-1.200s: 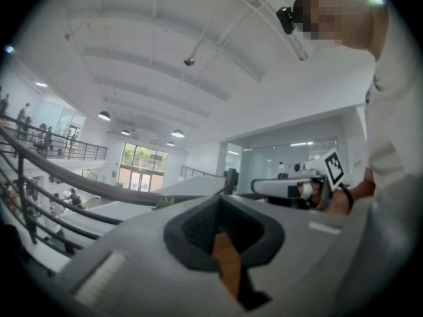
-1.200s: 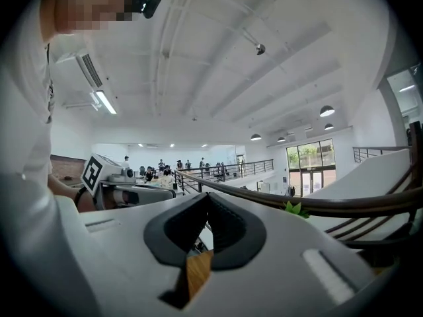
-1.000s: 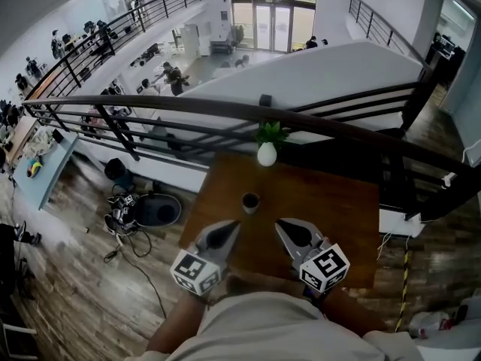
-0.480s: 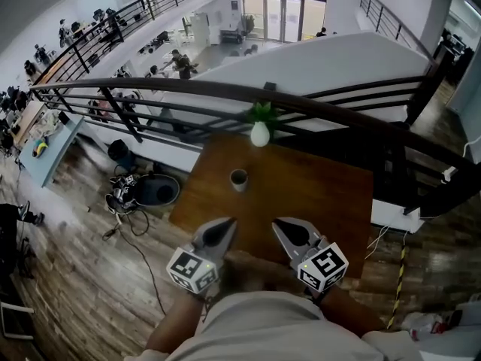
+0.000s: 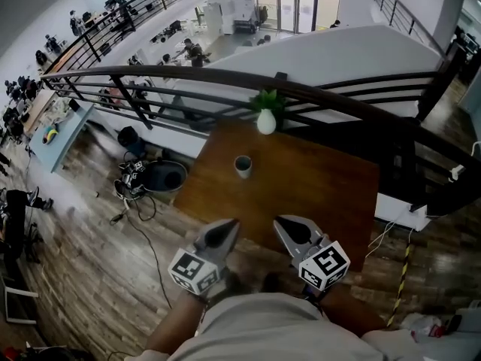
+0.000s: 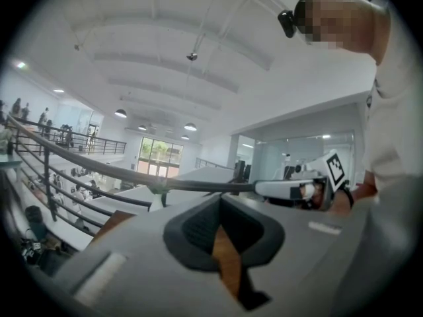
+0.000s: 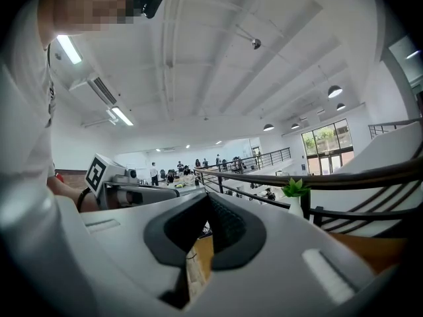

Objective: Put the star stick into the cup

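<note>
A small grey cup point(image 5: 243, 166) stands upright on the brown wooden table point(image 5: 316, 186), toward its far left. No star stick shows in any view. My left gripper point(image 5: 228, 225) and right gripper point(image 5: 284, 222) hover side by side at the table's near edge, well short of the cup. Both are shut with nothing between the jaws. In the left gripper view the left gripper point(image 6: 221, 207) shows only a thin strip of table between its closed jaws, with the right gripper point(image 6: 291, 189) beside it. The right gripper view shows the right gripper point(image 7: 208, 207) the same way.
A white vase with a green plant point(image 5: 266, 120) stands at the table's far edge. A black railing point(image 5: 180, 77) runs behind the table, above a lower floor. A dark round bin and cables point(image 5: 161, 177) lie on the wood floor to the left.
Both grippers have drawn back from the cup toward the table's near edge, staying shut. The cup and vase now sit farther from them.
</note>
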